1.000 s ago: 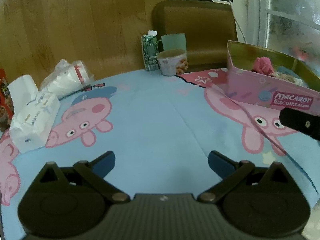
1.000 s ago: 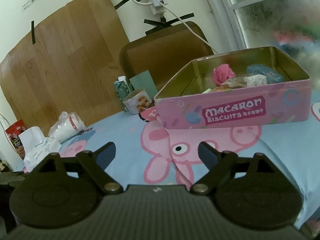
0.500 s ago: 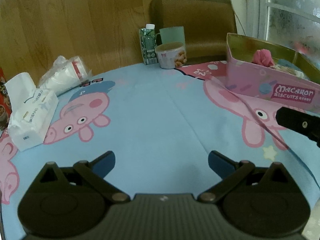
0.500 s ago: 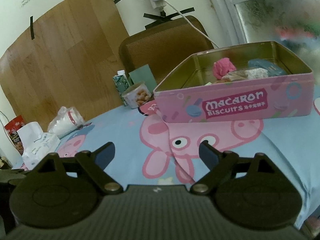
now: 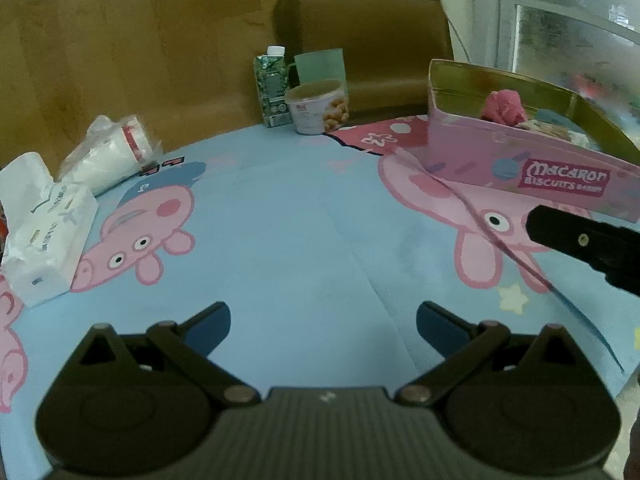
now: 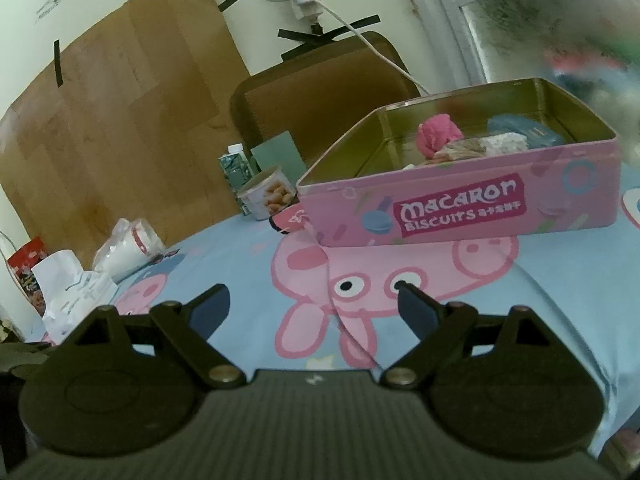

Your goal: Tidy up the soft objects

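A pink "Macaron Biscuits" tin (image 6: 460, 208) (image 5: 520, 160) stands open on the blue cartoon tablecloth. Inside it lie a pink soft ball (image 6: 438, 136) (image 5: 503, 107), a beige and white soft piece (image 6: 480, 147) and a blue soft item (image 6: 524, 130). My right gripper (image 6: 314, 304) hovers open in front of the tin, with nothing between its fingers. My left gripper (image 5: 323, 322) is open over bare cloth left of the tin, also holding nothing. A black part of the right gripper shows at the right edge of the left wrist view.
At the table's left lie a white tissue pack (image 5: 44, 236) (image 6: 76, 288) and a bagged stack of paper cups (image 5: 108, 156) (image 6: 128, 248). A green drink carton (image 5: 273, 86), a snack tub (image 5: 318, 106) and a brown chair (image 5: 364, 40) stand at the far edge.
Both grippers have drawn back slightly from the tin and tilted; the tin sits a little farther and higher in both views. Both stay open, and no object has moved.
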{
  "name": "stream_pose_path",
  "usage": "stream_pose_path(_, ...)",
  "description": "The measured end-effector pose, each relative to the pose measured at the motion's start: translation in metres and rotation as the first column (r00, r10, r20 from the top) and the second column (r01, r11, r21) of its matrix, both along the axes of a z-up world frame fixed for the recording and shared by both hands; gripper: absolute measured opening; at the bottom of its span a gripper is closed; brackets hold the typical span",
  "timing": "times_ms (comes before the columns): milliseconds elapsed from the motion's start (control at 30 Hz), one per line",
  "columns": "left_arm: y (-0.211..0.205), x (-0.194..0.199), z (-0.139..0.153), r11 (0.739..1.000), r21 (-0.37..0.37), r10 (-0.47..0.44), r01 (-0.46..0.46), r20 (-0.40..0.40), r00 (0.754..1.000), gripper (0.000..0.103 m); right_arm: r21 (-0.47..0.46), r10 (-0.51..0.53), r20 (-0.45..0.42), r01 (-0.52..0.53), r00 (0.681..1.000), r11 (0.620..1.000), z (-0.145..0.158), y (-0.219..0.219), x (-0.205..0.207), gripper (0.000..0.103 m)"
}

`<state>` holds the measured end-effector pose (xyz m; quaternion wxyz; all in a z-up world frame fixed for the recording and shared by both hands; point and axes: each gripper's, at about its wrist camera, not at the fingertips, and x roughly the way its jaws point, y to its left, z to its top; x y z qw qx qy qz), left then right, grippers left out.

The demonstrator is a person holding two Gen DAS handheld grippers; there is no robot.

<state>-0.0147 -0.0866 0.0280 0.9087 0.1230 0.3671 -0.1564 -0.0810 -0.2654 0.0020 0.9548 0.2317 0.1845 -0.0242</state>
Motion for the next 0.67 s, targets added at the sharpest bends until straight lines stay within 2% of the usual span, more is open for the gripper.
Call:
stream_pose_path(467,-0.008,0.000,-0.003,1.000,-0.012,-0.028,0.027,-0.028,0.999,0.103,0.008,-0.006,-0.004,0.006,1.000,1.000,-0.002,-0.005,-0.001,0.093)
stream_pose_path(667,-0.013,-0.011,0.005,0.999,0.004,-0.049,0.049,0.081,0.996,0.103,0.001,-0.006,-0.005,0.006,1.000,1.000,-0.003,-0.005,0.000,0.093)
